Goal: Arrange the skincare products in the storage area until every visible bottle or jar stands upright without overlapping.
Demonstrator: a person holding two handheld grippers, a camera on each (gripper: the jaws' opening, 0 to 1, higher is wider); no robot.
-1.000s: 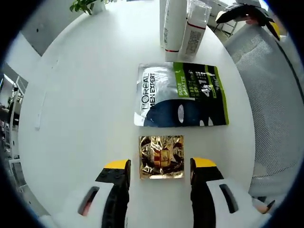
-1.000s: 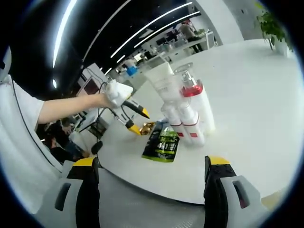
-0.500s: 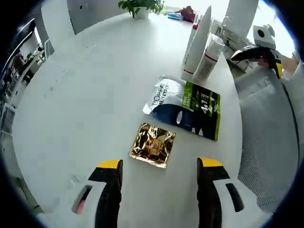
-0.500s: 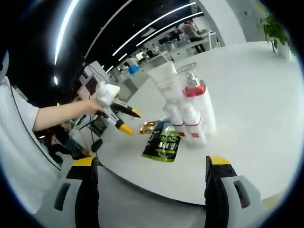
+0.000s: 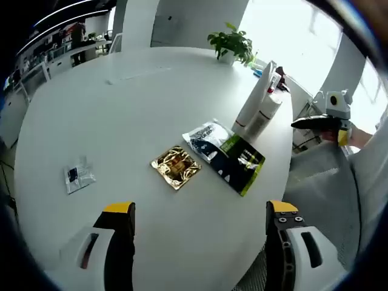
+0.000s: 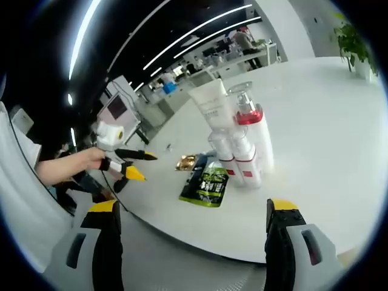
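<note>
A round white table (image 5: 121,109) is seen from above in the left gripper view. Near its middle a gold sachet (image 5: 176,167) lies flat, just beside a larger green, black and silver sachet (image 5: 225,157). A small clear packet (image 5: 78,177) lies well apart, toward the table's near left. At the far edge a cluster of white bottles (image 5: 259,109) with red bands stands upright, a tall tube among them, and a potted plant (image 5: 231,43) sits beyond.

The left gripper (image 5: 200,209) is held above the table's near edge, its yellow-tipped jaws spread wide with nothing between them. The right gripper (image 5: 330,124) is seen at the right of this view, off the table, held in a hand.

In the right gripper view, the bottles (image 6: 239,145) stand close together, touching or nearly so, with the green sachet (image 6: 206,182) lying in front and the gold one (image 6: 187,162) behind it. The right gripper (image 6: 194,209) is wide apart and empty, short of the table. The left gripper (image 6: 124,163) is held in a hand at the left, jaws parted.
</note>
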